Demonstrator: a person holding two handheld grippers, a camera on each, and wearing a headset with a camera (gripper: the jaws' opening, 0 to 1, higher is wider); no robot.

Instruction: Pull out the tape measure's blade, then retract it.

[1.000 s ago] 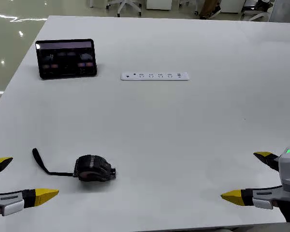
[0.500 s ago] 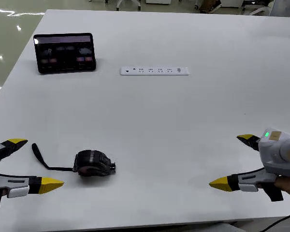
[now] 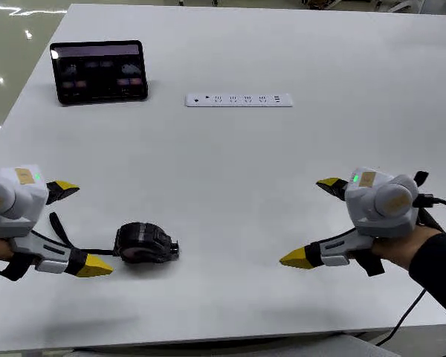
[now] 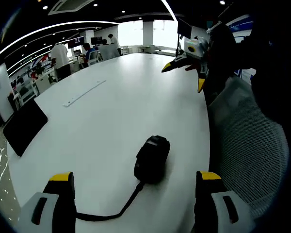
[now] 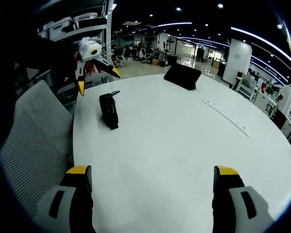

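The tape measure (image 3: 143,243) lies on the counter (image 3: 230,171) near its front-left edge, blade apparently housed, strap (image 4: 130,200) trailing toward the left tool (image 3: 82,227). That tool stands open, its jaws either side of the strap, gripping nothing. The right tool (image 3: 310,221), likewise open and empty, hovers well apart. We judge step 1, the approach, in hand. Next, 1 tool must hold the case while the other catches the blade's hook.

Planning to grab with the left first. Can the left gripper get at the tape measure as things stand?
Probably yes. The left gripper is open and the tape measure lies just ahead of its jaws on the table, with only its wrist strap between them.
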